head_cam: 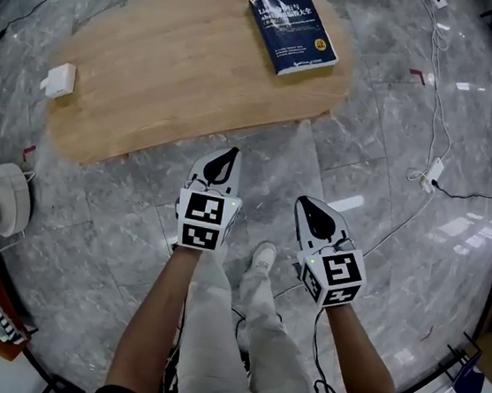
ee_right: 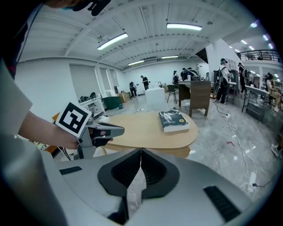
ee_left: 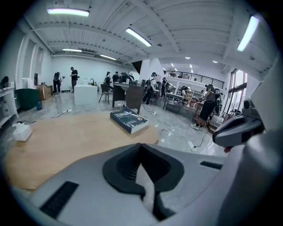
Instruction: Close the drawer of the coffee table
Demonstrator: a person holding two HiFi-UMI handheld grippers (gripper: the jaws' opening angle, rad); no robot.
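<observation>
Marble floor; desk ahead of left claw and right claw, both closed, empty; drawer unseen, presumably rigid: push its front.

1. On the dark blue cover of the book, lying on the coffee table: several lines of white print, too small and blurred to read in any view.
2. Near the cover's lower corner: a small round yellow seal, equally unreadable.
3. On the cube of the left gripper: black-and-white square marker patterns, a code rather than writing.
4. On the cube of the right gripper: a marker of the same kind.
5. Nothing else legible.
</observation>
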